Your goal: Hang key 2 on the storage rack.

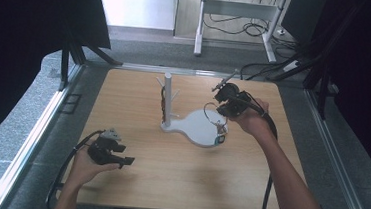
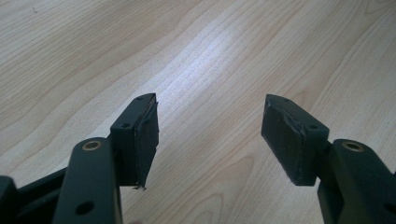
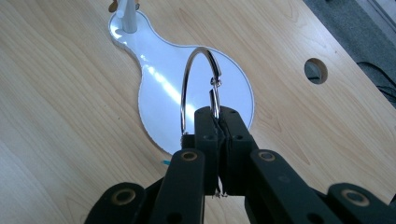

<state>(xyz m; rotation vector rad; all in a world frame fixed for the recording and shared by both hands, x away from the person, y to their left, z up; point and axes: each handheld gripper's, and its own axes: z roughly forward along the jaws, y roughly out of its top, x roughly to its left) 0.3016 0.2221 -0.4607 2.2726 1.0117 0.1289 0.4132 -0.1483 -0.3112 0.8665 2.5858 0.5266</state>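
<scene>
My right gripper is clamped tight on a silver metal ring, a hinged loop like a binder or key ring, and holds it in the air above the round end of the white stand base, toward the far right part of the wooden table. In the high view something small hangs from the ring down to the base; I cannot tell what it is. The ring's clasp looks parted at the top right, just above my jaws.

The white peg stand rises from the narrow end of that base, near the middle of the table's far edge, with short pegs angling off its post and a dark reddish item already hanging against it. By my reading, the pick-up is done and the hanging is left: the ring is well apart from the pegs and not yet on any of them.

My left gripper rests by the near left corner of the table, jaws spread wide with nothing between them, bare wood ahead.

No brand, label or readable writing shows on the ring, stand, table or grippers.
</scene>
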